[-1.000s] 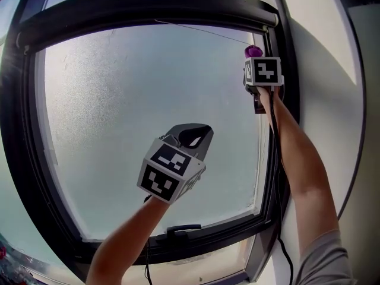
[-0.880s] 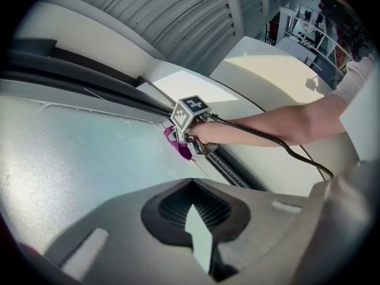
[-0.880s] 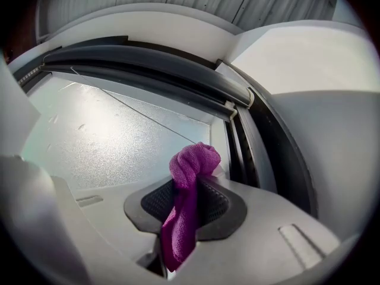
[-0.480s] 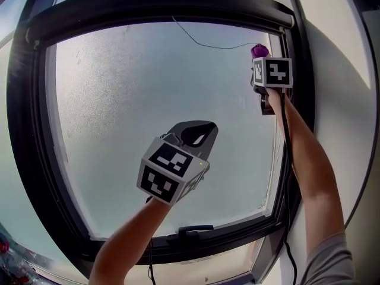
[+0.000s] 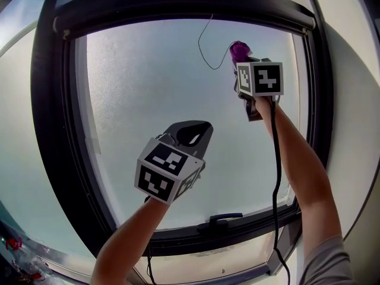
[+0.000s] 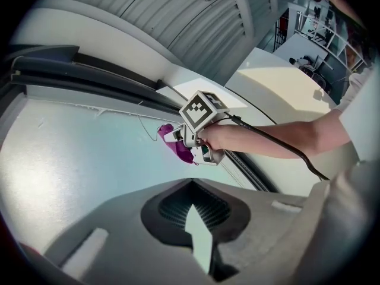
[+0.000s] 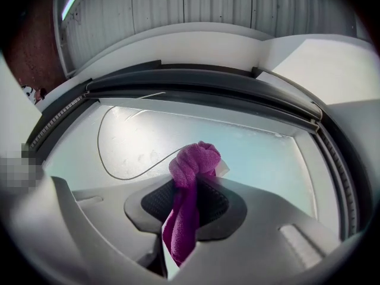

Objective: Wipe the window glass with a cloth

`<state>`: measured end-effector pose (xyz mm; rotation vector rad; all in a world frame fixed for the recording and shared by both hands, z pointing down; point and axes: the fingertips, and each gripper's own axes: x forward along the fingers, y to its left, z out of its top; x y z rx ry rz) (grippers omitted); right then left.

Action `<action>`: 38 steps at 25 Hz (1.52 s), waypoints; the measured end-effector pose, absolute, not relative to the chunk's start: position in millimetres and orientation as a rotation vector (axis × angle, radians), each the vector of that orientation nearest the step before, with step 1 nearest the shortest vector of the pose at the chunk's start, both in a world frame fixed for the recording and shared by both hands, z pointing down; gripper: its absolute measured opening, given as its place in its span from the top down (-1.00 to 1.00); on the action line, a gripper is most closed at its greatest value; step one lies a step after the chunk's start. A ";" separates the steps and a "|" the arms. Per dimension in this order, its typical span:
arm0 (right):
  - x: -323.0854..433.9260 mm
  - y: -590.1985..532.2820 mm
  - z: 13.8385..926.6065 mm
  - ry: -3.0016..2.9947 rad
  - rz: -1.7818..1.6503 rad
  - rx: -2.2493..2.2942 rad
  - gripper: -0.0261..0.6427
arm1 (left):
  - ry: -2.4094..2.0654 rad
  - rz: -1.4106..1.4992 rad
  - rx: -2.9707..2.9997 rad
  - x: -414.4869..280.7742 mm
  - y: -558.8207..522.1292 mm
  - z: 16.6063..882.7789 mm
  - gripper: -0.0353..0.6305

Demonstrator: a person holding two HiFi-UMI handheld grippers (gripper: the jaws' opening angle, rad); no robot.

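**Window wipe: R gripper holds cloth at upper-right of glass**

- R gripper (image 7: pixel 186 209): jaws clamped on purple cloth (image 7: pixel 193 165). A bunched knob of cloth sticks out past the tips; the rest hangs back between the jaws.
- Cloth knob sits against the glass (image 5: pixel 160 82), upper-right part of the pane, near the top rail and just inside the R side of the frame (image 5: pixel 53 129).
- L gripper (image 6: pixel 199 236): jaws closed to a thin slit, nothing in them. Held before the lower-middle of the pane, pointing at the glass, well apart from the cloth. Can't tell if the tips touch the glass.
- Glass: frosted, pale blue-grey.
- Frame: black, runs all round the pane.
- Handle (image 5: pixel 225 218): dark, on the bottom rail.
- Thin thread (image 5: pixel 205 49): looped on the glass just L of the cloth.
- Black cable (image 5: pixel 276 159): runs from the R gripper down along the forearm.
- Both forearms bare, reaching up from below.
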<state>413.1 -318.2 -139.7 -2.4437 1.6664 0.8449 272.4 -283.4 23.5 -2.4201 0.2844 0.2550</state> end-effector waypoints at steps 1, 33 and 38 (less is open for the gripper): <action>402.4 -322.5 -138.9 1.673 0.848 -2.431 0.60 | 0.295 0.250 -2.422 263.2 -288.4 24.8 0.89; 61.4 -470.7 -123.3 2.144 0.809 -1.841 0.60 | 0.763 0.127 -2.258 6.4 -379.6 24.6 0.89; 29.6 -485.3 -127.0 2.185 0.809 -1.781 0.60 | 0.780 0.119 -2.257 -12.4 -385.3 24.5 0.89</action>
